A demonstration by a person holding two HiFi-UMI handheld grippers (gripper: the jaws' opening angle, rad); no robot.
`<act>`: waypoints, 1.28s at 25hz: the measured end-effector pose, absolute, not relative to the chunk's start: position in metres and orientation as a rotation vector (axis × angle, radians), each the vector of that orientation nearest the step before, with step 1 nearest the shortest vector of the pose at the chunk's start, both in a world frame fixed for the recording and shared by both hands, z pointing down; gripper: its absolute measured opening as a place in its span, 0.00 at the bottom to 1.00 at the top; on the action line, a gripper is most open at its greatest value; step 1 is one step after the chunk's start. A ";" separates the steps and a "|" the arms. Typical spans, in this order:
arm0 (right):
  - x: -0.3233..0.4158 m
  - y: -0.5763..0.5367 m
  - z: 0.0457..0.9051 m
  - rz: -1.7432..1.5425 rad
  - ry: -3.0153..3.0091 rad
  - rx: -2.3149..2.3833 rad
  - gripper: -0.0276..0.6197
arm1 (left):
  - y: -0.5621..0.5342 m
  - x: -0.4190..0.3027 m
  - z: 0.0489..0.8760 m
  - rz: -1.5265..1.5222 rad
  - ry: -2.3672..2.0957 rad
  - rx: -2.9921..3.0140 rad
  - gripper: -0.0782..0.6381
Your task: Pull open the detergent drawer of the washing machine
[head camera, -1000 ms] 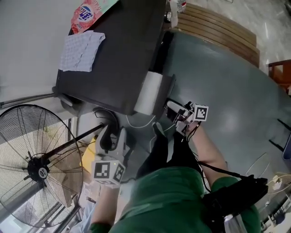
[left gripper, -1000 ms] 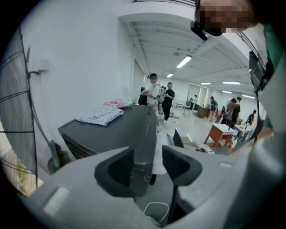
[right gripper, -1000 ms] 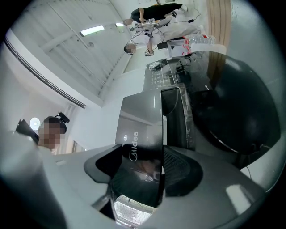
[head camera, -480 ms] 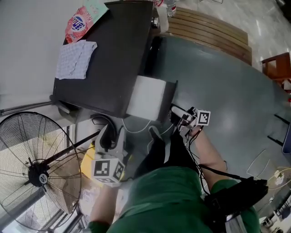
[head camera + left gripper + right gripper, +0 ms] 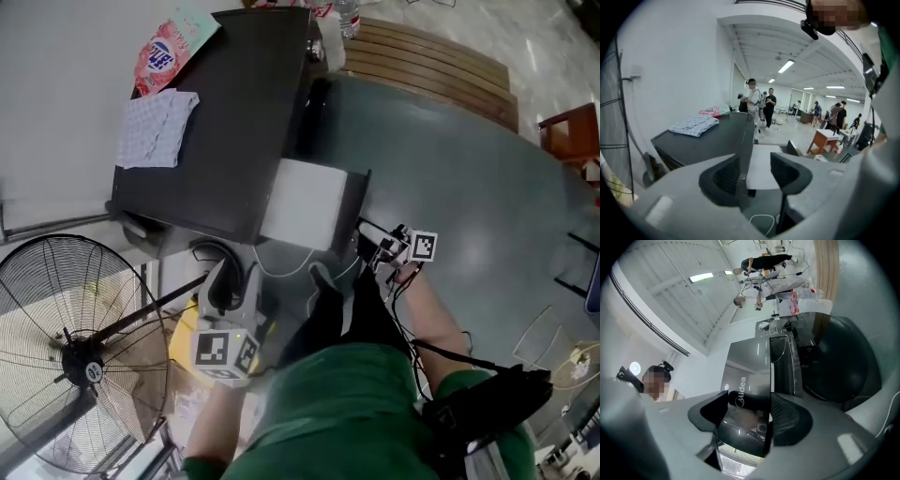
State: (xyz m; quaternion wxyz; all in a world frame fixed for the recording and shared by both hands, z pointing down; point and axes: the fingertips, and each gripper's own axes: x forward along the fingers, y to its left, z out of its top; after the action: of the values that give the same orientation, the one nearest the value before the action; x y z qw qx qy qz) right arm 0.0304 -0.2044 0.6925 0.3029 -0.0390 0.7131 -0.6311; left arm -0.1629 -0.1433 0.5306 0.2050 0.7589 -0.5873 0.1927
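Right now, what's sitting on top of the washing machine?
On the washing machine lies a checked cloth, with a red packet beyond it at the far corner. Anything beneath the cloth is covered.

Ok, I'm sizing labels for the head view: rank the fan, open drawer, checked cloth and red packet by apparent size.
Largest: fan.
Next: open drawer and checked cloth, about alike, so unranked.
Smallest: red packet.
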 end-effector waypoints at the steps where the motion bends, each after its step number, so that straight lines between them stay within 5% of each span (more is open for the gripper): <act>1: 0.032 -0.204 0.694 -1.672 1.894 -0.114 0.46 | -0.143 -0.164 0.531 0.536 -1.638 2.116 0.39; 15: 0.077 -0.198 0.695 -1.678 2.158 -0.585 0.46 | -0.152 -0.154 0.514 0.457 -1.649 2.165 0.39; 18: 0.094 -0.198 0.676 -1.620 2.267 -0.790 0.33 | -0.155 -0.157 0.507 0.440 -1.668 2.165 0.39; 32: 0.075 -0.213 0.478 -0.811 2.768 -1.308 0.18 | -0.170 -0.189 0.441 0.269 -1.786 2.201 0.35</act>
State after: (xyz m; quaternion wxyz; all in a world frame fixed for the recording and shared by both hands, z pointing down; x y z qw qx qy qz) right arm 0.0746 -0.2126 0.4781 -0.0127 -0.4129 0.8740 -0.2559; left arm -0.1889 -0.1700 0.4412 0.1466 0.7646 -0.6206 0.0934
